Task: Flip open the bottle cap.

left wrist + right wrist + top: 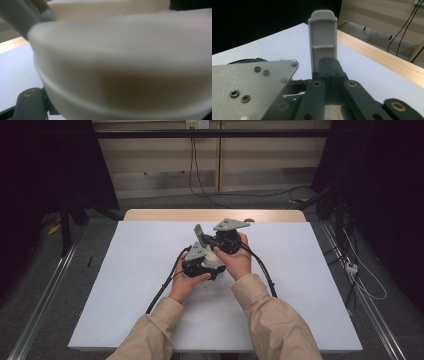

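At the middle of the white table (130, 270) a person's two hands hold the grippers close together. My right gripper (329, 63) is shut on the lower end of a flat grey handle-like piece (323, 35), which stands upright; from above that piece (198, 233) rises between the grippers. My left gripper (200, 262) sits low and near, pressed up to a white rounded bowl-like object (125, 62) that hides its fingertips; one dark finger (28, 103) shows at the lower left. A bit of that white object (216, 265) peeks out under the left gripper.
Black cables (165, 290) trail from both grippers toward the near edge. A wooden strip (215, 215) borders the table's far side, with floor, a wall and hanging wires beyond. Metal rails (45, 300) run along both sides of the table.
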Motion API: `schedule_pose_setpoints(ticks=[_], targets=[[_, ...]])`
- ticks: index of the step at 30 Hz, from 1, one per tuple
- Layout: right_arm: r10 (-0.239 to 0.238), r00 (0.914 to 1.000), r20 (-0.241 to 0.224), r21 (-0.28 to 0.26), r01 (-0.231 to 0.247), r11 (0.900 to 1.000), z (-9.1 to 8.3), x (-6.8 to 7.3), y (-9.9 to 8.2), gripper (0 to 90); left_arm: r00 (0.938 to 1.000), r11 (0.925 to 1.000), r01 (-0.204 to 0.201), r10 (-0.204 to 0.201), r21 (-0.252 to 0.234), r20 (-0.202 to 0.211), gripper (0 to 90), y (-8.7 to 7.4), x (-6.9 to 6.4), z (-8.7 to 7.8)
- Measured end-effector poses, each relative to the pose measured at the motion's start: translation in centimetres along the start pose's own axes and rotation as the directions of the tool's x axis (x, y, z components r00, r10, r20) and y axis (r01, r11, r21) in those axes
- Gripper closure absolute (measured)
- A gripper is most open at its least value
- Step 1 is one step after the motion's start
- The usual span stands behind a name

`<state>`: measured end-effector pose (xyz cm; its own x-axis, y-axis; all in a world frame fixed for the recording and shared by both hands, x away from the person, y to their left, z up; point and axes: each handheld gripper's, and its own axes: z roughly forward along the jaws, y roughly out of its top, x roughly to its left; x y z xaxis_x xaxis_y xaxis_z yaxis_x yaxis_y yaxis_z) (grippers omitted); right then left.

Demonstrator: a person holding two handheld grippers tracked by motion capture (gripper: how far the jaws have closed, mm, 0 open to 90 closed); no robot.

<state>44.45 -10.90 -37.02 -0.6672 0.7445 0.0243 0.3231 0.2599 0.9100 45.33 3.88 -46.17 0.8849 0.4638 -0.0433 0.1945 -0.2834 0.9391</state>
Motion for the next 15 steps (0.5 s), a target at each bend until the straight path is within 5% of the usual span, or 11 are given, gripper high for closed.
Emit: schedule_pose_setpoints(ticks=[15], targets=[[-0.001,1.0,-0.003,0.002,0.001,1.0,0.13,-0.04,0.03,90.0,1.0,1.0,0.003,-0.003,-0.001,-0.001,18.6,0.0,0.01,0.01]])
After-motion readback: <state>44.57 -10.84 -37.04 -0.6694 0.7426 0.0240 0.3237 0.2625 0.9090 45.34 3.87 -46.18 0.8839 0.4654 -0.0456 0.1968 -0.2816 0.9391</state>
